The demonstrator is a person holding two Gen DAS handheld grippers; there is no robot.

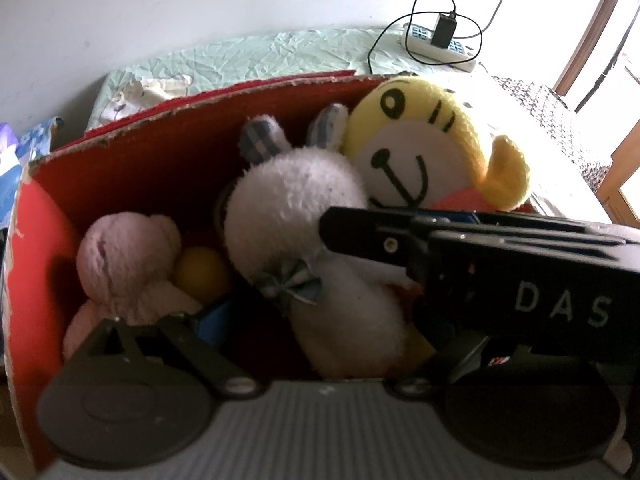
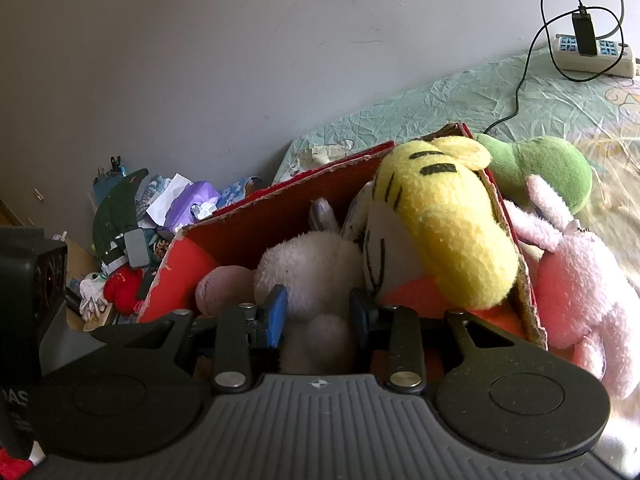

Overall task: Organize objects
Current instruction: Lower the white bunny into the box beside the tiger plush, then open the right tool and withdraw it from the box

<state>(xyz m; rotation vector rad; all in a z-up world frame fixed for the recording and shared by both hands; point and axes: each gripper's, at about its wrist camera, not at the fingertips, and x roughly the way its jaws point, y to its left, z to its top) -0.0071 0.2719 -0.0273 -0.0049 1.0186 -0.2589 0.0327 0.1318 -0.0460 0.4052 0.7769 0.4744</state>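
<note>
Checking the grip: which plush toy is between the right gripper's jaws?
The white rabbit with the blue bow, inside the red box; the yellow tiger sits beside it, ungripped.

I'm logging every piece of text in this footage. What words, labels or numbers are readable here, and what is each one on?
"DAS": white letters on the black body of the right gripper, seen from the left wrist.
"AS": cut off by the frame edge, on the black body of the left gripper, seen from the right wrist.
White marks on the red box: cut off, unreadable.
Nothing else readable.
</note>
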